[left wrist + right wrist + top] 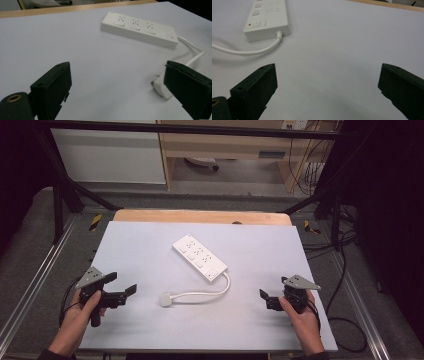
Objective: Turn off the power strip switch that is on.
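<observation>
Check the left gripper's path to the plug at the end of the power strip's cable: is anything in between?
Nothing visible. The left gripper is open and points at the plug, with bare table surface between them. The power strip lies farther back, off that line; its cable curves away on the plug's far side.

- Grey mat (150, 245) covering a wooden table (200, 216).
- Metal frame rails (30, 275) along both sides.
- Wooden desk (225, 145) beyond the table.
- Black cables (345, 320) on the floor at right.
- White cabinet (110, 155) at the back left.
</observation>
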### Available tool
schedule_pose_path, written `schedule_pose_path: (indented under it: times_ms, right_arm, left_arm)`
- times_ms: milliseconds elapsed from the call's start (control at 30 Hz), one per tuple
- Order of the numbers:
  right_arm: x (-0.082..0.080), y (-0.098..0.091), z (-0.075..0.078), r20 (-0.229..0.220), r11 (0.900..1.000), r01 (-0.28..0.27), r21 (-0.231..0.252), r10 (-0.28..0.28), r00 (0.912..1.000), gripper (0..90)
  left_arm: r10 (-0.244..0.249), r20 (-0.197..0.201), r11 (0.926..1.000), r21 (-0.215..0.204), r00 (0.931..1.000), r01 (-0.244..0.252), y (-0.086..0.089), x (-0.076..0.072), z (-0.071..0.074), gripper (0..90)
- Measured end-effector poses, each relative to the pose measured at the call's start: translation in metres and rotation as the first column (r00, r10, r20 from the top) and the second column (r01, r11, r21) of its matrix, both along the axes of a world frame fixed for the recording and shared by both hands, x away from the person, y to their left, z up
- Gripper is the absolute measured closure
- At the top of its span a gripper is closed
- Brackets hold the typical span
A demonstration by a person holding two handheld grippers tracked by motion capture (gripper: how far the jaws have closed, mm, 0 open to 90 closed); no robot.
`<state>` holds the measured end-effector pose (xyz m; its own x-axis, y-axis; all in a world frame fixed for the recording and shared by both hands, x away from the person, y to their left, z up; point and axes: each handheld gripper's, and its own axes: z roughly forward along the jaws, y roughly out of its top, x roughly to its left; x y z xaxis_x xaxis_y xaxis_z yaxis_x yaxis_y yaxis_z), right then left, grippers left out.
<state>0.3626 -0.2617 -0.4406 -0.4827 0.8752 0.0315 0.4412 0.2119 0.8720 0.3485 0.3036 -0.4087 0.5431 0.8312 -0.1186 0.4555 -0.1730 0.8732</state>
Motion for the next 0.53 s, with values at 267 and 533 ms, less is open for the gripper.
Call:
schedule_pose_path:
  times_ms: [267,533]
  right_arm:
    - [0.001,-0.003,-0.002,-0.015,0.9993,0.033,-0.018,-0.033,0.9993,2.9]
    - [0.007,-0.006,-0.008,-0.055,0.9950,0.089,-0.047,-0.091,0.9943,2.8]
  left_arm:
    - [0.006,-0.027,0.9999,0.013,0.9996,-0.006,-0.002,-0.012,-0.021,8.8]
    - [0.001,-0.014,0.9993,0.037,0.9999,0.000,-0.011,-0.021,-0.021,8.3]
